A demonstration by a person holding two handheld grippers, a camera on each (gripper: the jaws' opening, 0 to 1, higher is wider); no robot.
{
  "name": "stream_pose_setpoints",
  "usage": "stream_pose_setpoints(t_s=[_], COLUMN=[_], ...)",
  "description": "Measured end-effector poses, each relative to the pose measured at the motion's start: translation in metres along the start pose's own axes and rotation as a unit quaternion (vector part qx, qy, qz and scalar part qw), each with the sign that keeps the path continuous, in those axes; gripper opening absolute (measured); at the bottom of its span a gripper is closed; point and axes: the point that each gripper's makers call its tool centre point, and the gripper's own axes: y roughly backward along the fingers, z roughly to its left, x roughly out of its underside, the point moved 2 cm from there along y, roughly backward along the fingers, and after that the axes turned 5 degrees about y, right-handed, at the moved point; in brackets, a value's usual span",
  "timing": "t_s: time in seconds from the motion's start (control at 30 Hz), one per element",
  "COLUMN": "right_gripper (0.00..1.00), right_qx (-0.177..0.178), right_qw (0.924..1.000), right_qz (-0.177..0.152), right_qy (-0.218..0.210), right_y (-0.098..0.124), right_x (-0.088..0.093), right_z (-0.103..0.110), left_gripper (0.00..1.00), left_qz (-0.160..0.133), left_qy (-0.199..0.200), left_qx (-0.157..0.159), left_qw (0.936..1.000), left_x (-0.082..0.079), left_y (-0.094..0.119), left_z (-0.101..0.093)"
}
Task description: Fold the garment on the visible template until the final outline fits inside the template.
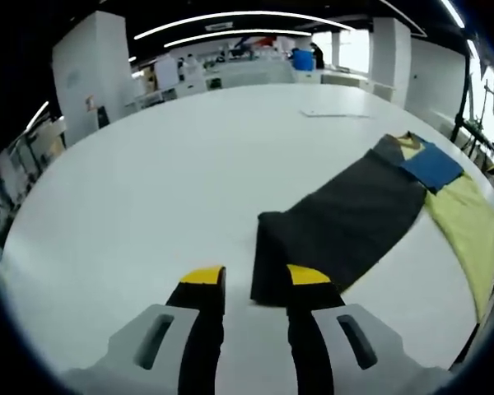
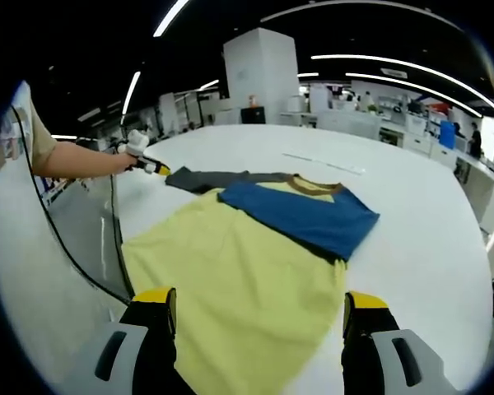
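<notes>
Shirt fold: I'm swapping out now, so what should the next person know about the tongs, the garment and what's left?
Left tongs: open, empty, at the end of the grey sleeve, not gripping it.
Right tongs: open wide, empty, over the yellow hem of the shirt.
The shirt lies on the white table, grey sleeve stretched out flat, blue sleeve already folded over the chest.
Template: I cannot make one out.
Left: fold the grey sleeve in, then the body, and check the outline.
</notes>
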Motion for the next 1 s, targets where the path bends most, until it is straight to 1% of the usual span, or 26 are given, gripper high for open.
stream_pose_setpoints(t_s=[0.13, 0.27, 0.43, 0.6, 0.7, 0.9, 1.0], right_gripper=[0.82, 0.82, 0.82, 0.82, 0.82, 0.82, 0.82], right_qx=[0.003, 0.007, 0.011, 0.012, 0.011, 0.011, 0.010], right_qw=[1.0000, 1.0000, 0.9999, 0.9999, 0.9999, 0.9999, 0.9999], right_qz=[0.002, 0.005, 0.010, 0.010, 0.011, 0.012, 0.012], right_qy=[-0.002, -0.003, -0.005, -0.004, -0.004, -0.002, -0.002], right_y=[0.003, 0.006, 0.008, 0.007, 0.006, 0.005, 0.005], right_x=[0.000, 0.001, 0.003, 0.002, 0.001, 0.000, 0.000], right_z=[0.000, -0.001, -0.002, -0.001, 0.000, 0.000, 0.000], left_gripper=[0.21, 0.17, 0.13, 0.06, 0.00, 0.00, 0.00], left_qz=[0.007, 0.012, 0.012, 0.013, 0.015, 0.019, 0.022], left_qy=[-0.001, 0.001, 0.002, 0.009, 0.014, 0.010, 0.011], left_qx=[0.001, 0.006, 0.012, 0.021, 0.033, 0.019, -0.001], left_qw=[1.0000, 0.9999, 0.9998, 0.9996, 0.9992, 0.9996, 0.9997], left_x=[0.001, 0.003, 0.002, 0.001, 0.001, 0.003, 0.006], left_y=[-0.003, -0.014, -0.016, -0.020, -0.021, -0.020, -0.015], left_z=[0.000, 0.002, -0.001, -0.002, -0.006, 0.002, 0.010])
